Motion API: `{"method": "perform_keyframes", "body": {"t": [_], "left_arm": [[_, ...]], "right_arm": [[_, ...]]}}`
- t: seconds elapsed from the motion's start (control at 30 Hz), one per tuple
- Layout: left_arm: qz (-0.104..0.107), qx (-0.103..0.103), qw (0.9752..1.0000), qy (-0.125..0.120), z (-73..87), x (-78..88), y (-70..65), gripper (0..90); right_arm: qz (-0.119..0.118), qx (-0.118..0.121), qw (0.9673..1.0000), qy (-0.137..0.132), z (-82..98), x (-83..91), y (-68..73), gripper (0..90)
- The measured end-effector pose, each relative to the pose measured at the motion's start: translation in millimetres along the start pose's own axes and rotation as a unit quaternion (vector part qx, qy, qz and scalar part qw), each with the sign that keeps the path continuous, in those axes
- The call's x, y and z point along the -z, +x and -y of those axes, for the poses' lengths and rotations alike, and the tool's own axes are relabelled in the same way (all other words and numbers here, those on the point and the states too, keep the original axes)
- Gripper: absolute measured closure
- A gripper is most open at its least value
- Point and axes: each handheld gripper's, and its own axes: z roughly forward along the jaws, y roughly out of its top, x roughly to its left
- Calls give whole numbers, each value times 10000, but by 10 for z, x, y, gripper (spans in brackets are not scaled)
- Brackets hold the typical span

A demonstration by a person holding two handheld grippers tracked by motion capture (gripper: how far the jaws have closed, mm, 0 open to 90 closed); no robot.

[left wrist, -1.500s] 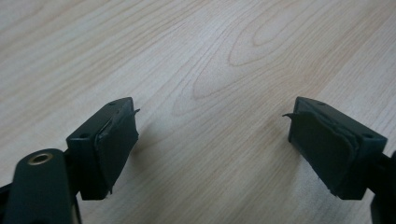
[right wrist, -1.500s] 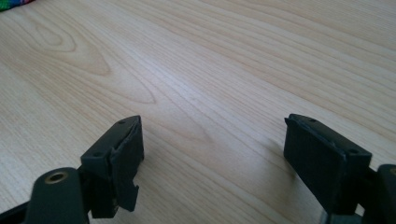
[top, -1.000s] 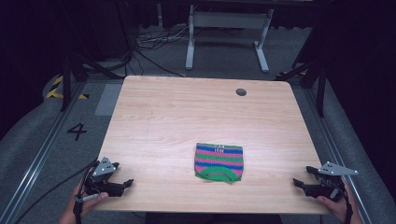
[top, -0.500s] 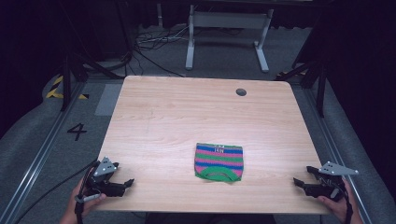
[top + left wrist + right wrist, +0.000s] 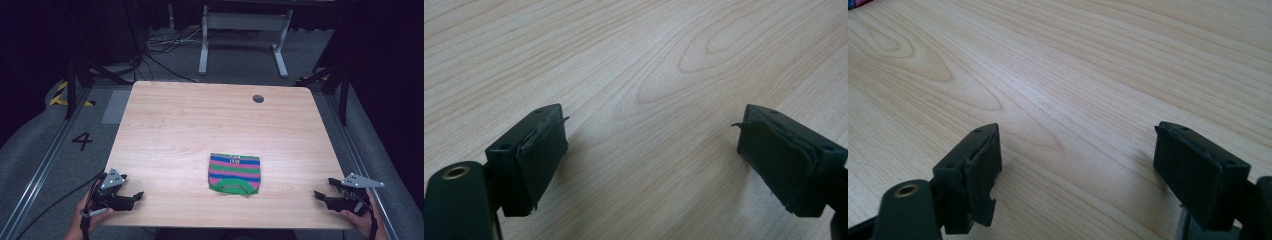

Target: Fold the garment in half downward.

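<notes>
Each hand carries a black tool: the left tool (image 5: 131, 198) and the right tool (image 5: 323, 195), each topped by a grey three-cornered plate with small dark holes. Dark cables trail back from both. Up close, the black jaws carry frayed rubbery pads (image 5: 543, 159) and a brass-ringed screw hole (image 5: 906, 190).

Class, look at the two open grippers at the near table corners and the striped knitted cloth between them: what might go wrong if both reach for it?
1. The striped knitted cloth lies flat on the wooden table, so jaws may scrape the wood and miss it.
2. It sits nearer the right gripper than the left gripper; uneven arrival could drag it.
</notes>
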Motion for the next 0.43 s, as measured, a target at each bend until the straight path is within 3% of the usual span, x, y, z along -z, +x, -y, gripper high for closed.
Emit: {"method": "perform_keyframes", "body": {"t": [0.43], "left_arm": [[54, -24, 10000, 55, -27, -30, 18, 87]], "right_arm": [[37, -22, 10000, 2, 13, 14, 3, 194]]}}
